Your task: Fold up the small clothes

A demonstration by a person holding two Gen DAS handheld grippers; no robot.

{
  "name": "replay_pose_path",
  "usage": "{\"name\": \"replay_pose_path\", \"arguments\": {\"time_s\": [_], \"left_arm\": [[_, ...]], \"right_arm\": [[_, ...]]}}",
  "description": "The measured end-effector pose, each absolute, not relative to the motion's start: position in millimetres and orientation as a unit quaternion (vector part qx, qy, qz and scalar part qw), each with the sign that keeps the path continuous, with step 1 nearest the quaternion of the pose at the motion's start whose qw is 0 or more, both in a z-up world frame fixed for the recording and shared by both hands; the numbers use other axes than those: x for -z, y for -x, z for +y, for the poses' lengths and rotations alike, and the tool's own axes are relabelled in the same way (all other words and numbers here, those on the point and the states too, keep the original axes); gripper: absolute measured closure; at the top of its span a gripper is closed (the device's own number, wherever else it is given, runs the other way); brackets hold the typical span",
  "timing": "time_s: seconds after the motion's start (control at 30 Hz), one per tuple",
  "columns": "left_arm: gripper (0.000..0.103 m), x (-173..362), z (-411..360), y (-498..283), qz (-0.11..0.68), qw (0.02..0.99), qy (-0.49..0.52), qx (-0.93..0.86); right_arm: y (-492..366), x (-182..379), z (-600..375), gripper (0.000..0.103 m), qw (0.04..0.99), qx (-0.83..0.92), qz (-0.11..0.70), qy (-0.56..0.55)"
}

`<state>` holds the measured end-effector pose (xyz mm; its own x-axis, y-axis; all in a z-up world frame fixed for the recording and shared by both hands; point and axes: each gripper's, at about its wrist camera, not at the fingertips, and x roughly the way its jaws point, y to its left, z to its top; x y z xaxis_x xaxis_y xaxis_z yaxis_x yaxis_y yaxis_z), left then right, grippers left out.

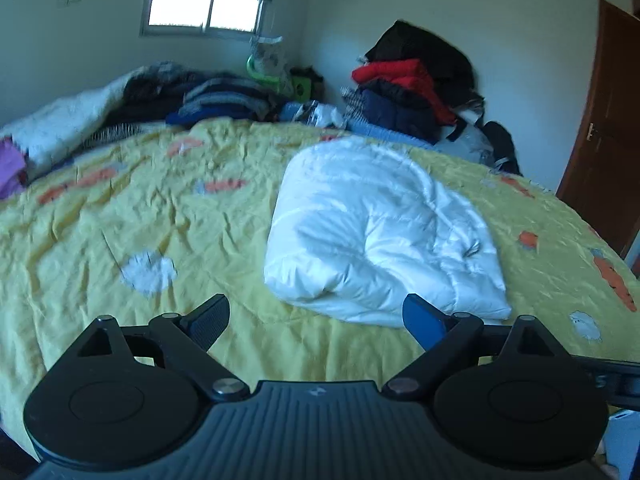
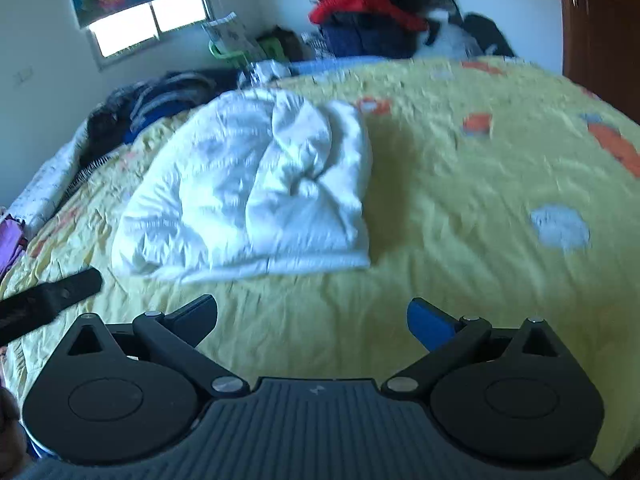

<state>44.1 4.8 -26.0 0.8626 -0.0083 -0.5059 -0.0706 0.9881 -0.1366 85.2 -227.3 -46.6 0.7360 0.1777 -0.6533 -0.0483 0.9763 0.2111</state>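
Tongs [image 1: 316,320] [image 2: 314,318] gape above bedspread [image 1: 120,220], short of white garment's [image 1: 380,232] edge.

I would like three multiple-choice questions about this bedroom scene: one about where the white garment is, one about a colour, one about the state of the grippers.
1. Where does the white garment lie?
A. on the yellow bedspread
B. on the floor
C. on the pile of clothes by the wall

2. What colour is the jacket near the top of the pile of clothes?
A. green
B. red
C. pink

3. How are the left gripper and the right gripper?
A. both shut on cloth
B. one open, one shut
C. both open, holding nothing

Answers: 1 A, yellow cloth surrounds the garment. 2 B, red shows above dark items. 3 C, fingers stand wide apart over bare bedspread.
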Motion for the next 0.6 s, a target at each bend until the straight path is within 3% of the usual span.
{"name": "replay_pose_path", "arguments": {"time_s": [0.6], "left_arm": [[0.009,18.2,2.9,-32.1,0.271,0.961,0.048,-0.024]], "right_arm": [[-70.8,39.8,-222.7,0.0,0.94,-0.036,0.336,-0.047]]}}
